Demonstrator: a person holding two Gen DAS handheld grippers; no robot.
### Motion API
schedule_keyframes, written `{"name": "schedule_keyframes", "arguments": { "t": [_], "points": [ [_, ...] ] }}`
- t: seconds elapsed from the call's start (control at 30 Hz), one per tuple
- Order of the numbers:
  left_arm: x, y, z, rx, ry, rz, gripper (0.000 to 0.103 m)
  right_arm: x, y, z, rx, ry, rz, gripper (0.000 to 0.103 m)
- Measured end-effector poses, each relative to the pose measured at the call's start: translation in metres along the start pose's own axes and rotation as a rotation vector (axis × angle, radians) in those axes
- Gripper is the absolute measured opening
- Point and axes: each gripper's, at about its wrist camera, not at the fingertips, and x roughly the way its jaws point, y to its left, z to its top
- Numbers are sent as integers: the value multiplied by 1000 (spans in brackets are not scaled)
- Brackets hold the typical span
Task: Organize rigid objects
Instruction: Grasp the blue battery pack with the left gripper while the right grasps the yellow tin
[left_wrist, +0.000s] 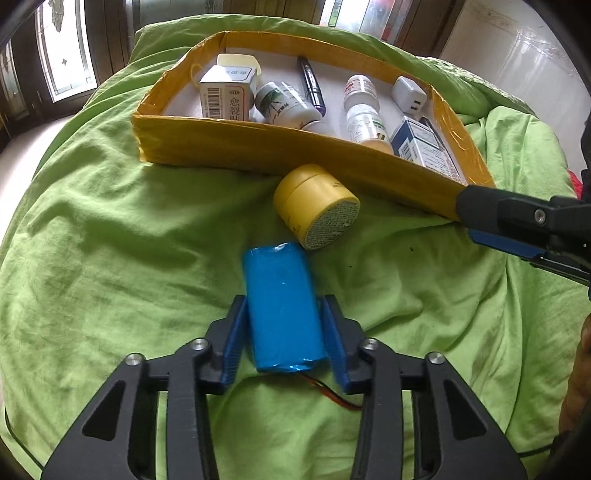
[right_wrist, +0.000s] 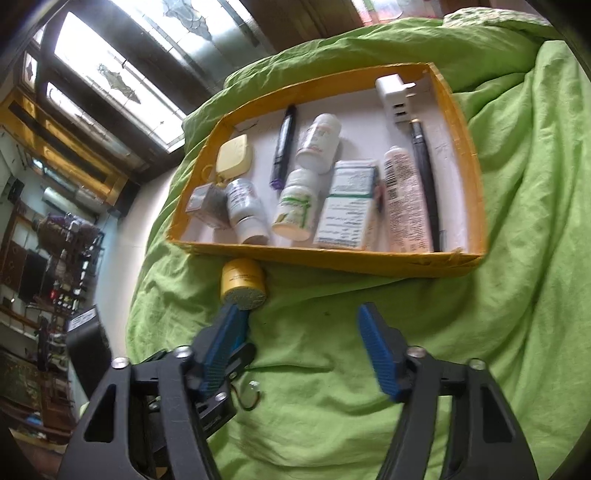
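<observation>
A rumpled green blanket (left_wrist: 110, 236) covers the bed, with tall leaded windows (right_wrist: 122, 81) behind it. On the blanket lies a blue pack (left_wrist: 282, 306), wrapped in blue film, lengthwise between the fingers of my left gripper (left_wrist: 283, 308). My blue pads (left_wrist: 236, 332) sit on either side of it; the left one looks to be touching, while on the right I cannot tell whether there is contact. A thin red and black wire (left_wrist: 332, 397) trails from the pack's near end.

Just past the pack, a yellow jar (left_wrist: 316, 205) lies on its side, its printed base toward me and its lid end against the front wall of the yellow tray (left_wrist: 229, 144). The jar and pack are nearly touching.

Inside the white-floored tray are white bottles (right_wrist: 295, 205), a barcoded carton (left_wrist: 227, 96), a blue-and-white box (right_wrist: 349, 205), a white tube (right_wrist: 404, 199), a dark pen (right_wrist: 282, 146), a white charger (right_wrist: 395, 98) and a pale yellow case (right_wrist: 236, 155).

My right gripper (right_wrist: 306, 350) hangs over the blanket in front of the tray with its jaws spread wide and nothing between them; its left finger lines up with the jar's base in the right wrist view.
</observation>
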Motion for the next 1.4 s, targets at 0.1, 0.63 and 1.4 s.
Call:
{"name": "schedule_keyframes", "arguments": {
  "t": [0.1, 0.63, 1.4],
  "points": [
    [-3, 2, -2, -14, 7, -6, 34, 9, 10, 2, -28, 27, 43, 40],
    [-13, 12, -15, -56, 25, -36, 34, 69, 55, 12, -174, 130, 74, 40],
    [-12, 31, -20, -105, 19, -61, 34, 86, 70, 6, -220, 148, 57, 35]
  ]
}}
